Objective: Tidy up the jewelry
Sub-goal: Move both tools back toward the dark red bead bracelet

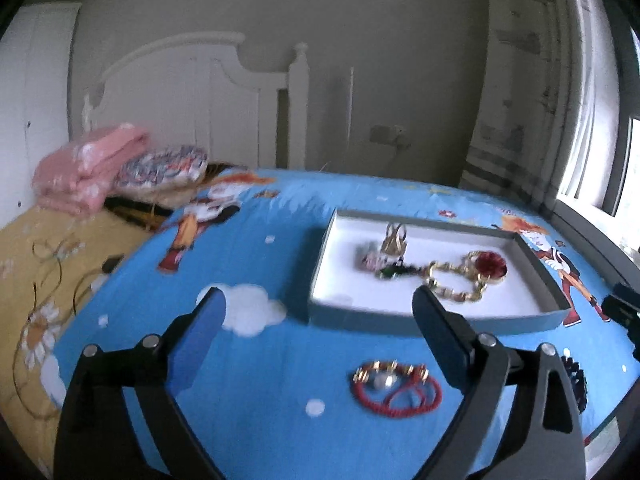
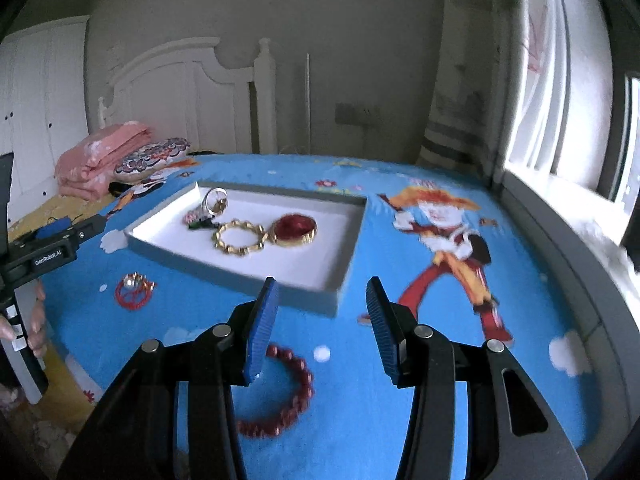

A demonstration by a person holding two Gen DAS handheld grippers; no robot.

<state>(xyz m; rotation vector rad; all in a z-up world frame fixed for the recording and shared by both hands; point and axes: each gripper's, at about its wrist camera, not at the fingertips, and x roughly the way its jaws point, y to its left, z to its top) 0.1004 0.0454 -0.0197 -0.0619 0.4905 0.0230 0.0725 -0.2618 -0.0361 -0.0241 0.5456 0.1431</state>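
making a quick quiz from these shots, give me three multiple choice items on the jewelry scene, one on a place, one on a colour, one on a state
1. Where does the gold chain bracelet lie?
A. inside the white tray
B. on the blue sheet
C. on the pink blanket

2. What colour is the bead bracelet near the right gripper?
A. green
B. dark red
C. white

3. How does the left gripper stand?
A. shut on a ring
B. shut on nothing
C. open, holding nothing

Key: 1 A, the chain rests on the tray's white floor beside the red pendant. 2 B, its beads are dark red. 3 C, its fingers are wide apart with only bed sheet between them.
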